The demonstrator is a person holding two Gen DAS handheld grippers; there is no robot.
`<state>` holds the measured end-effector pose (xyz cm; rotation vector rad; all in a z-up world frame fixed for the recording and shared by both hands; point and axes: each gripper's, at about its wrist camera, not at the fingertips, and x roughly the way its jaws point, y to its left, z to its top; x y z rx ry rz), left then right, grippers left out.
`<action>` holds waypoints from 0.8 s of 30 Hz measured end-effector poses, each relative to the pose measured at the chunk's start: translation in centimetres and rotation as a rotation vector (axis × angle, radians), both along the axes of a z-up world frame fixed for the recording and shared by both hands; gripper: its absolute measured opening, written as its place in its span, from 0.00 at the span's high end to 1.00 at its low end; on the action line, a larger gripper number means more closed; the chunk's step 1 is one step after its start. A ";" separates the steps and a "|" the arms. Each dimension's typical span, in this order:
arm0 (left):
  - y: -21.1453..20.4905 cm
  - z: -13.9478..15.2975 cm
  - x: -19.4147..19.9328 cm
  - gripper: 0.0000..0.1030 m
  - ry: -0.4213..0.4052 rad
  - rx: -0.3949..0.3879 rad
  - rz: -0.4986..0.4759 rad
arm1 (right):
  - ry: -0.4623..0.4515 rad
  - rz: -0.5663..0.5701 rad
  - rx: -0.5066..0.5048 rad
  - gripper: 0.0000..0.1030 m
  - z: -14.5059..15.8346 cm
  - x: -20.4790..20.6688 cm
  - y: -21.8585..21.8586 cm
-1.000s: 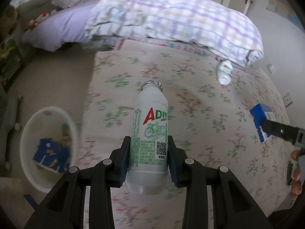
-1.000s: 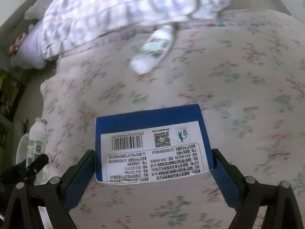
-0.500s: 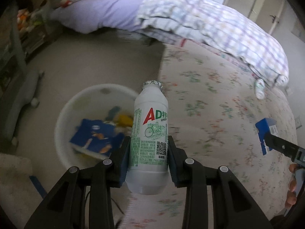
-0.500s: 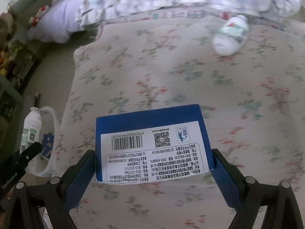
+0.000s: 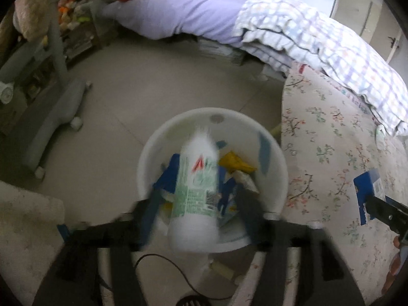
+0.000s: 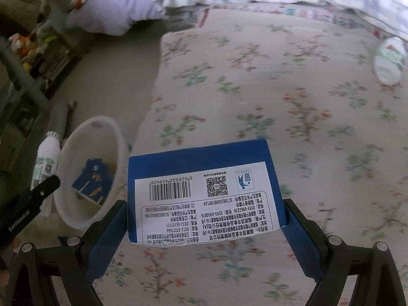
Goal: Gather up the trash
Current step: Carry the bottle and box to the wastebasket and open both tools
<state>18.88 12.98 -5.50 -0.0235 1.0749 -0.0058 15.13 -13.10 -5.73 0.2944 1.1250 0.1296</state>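
Note:
In the left wrist view my left gripper (image 5: 197, 204) is over the white round bin (image 5: 153, 153) on the floor. Its jaws stand apart from the white AD bottle (image 5: 196, 186), which is blurred between them, above the bin. The bin holds blue and yellow wrappers. In the right wrist view my right gripper (image 6: 205, 216) is shut on a blue box (image 6: 204, 191) with a white barcode label, held above the floral bed (image 6: 293, 102). The bin (image 6: 76, 140) and bottle (image 6: 44, 160) show at its left. Another white bottle (image 6: 389, 60) lies on the bed at far right.
A checked quilt (image 5: 331, 40) and a purple duvet (image 5: 183, 12) lie at the bed's far end. A grey wheeled chair base (image 5: 51, 117) and shelves with toys (image 5: 68, 17) stand left of the bin. A black cable (image 5: 163, 267) runs on the floor.
My left gripper swung left from the bed to over the bin and its jaws opened off the AD bottle. My right gripper moved left along the bed, still holding the box.

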 end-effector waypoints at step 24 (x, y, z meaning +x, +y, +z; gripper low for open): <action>8.5 -0.4 -1.1 0.12 0.028 0.044 0.220 | -0.045 0.134 0.080 0.07 -0.9 5.6 10.8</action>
